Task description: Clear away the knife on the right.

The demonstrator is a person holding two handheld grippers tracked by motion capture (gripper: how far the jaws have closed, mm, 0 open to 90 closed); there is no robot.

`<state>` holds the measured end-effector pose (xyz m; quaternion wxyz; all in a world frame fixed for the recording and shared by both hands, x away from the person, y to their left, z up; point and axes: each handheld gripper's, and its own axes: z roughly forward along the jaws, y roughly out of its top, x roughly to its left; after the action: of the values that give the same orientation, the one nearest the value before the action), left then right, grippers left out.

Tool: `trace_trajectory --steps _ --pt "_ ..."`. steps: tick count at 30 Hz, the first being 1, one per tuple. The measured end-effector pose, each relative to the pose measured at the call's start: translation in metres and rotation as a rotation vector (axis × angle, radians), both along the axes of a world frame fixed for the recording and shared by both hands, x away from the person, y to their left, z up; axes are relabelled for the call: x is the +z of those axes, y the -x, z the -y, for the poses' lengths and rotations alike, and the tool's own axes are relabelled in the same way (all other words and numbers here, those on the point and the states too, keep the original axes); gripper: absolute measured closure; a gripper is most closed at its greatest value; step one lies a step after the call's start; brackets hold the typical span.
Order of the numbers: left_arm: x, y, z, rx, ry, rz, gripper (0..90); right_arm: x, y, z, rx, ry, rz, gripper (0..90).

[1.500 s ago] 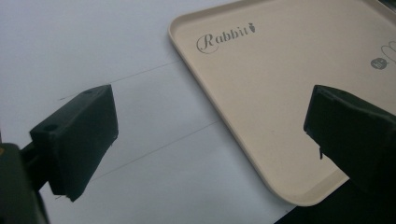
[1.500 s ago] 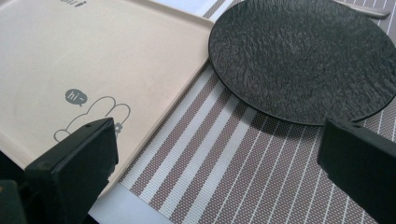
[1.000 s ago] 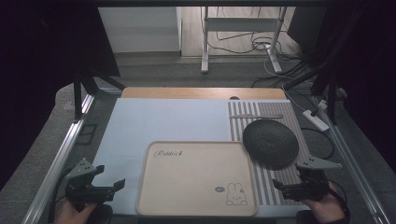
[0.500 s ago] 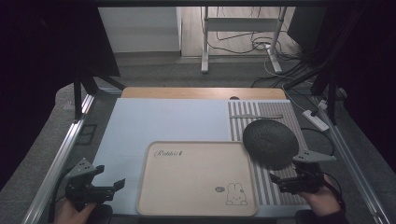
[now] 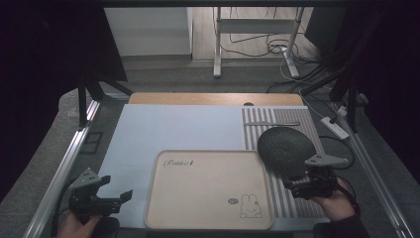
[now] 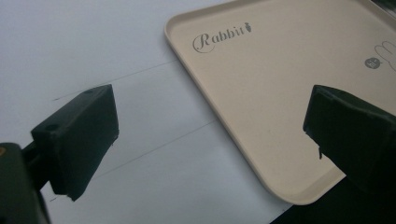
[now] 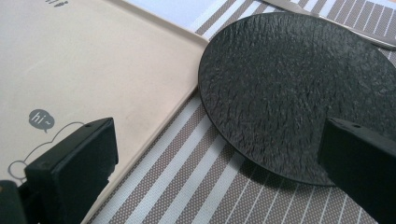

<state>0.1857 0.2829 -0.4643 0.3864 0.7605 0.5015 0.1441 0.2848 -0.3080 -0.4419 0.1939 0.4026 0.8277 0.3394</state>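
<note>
Two grippers sit at the near edge of the table, one in each of the person's hands. The right gripper (image 5: 311, 182) hovers at the near rim of a black plate (image 5: 286, 150), which lies on a striped placemat (image 5: 297, 121) on the right side of the table. In the right gripper view its jaws stand wide apart with nothing between them; one jaw hangs over the near right part of the plate (image 7: 299, 88), the other over the corner of a beige tray (image 7: 88, 70), close to the printed rabbit and its "hi" bubble. Whether the jaw touches the plate I cannot tell.

The tray (image 5: 208, 188) lies in the near middle of the table on a pale blue mat (image 5: 173, 129), its right edge just beside the plate and over the placemat's left margin. A piece of metal cutlery (image 5: 272, 122) rests on the stripes, farther back than the plate and apart from it.

The left gripper (image 5: 99, 198) is held at the near left corner, well apart from the plate. Its jaws are also spread wide and hold nothing; in the left gripper view they frame the tray's (image 6: 280, 93) near left corner and the blue mat (image 6: 93, 46) beside it.
</note>
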Motion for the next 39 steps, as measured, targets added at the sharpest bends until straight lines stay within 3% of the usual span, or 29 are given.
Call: trace_trajectory --steps 19,29,39 --pt "0.000 -0.001 0.001 0.006 -0.008 -0.008 3.7 -0.004 -0.026 -0.002 0.002 -0.030 -0.027 0.0" --pt "0.000 -0.001 0.002 0.008 -0.020 -0.008 2.4 -0.006 -0.030 -0.004 0.009 -0.021 -0.031 0.0" --pt "0.000 -0.001 0.001 0.018 -0.014 -0.009 0.3 -0.009 -0.048 -0.009 0.009 -0.002 -0.032 0.0"
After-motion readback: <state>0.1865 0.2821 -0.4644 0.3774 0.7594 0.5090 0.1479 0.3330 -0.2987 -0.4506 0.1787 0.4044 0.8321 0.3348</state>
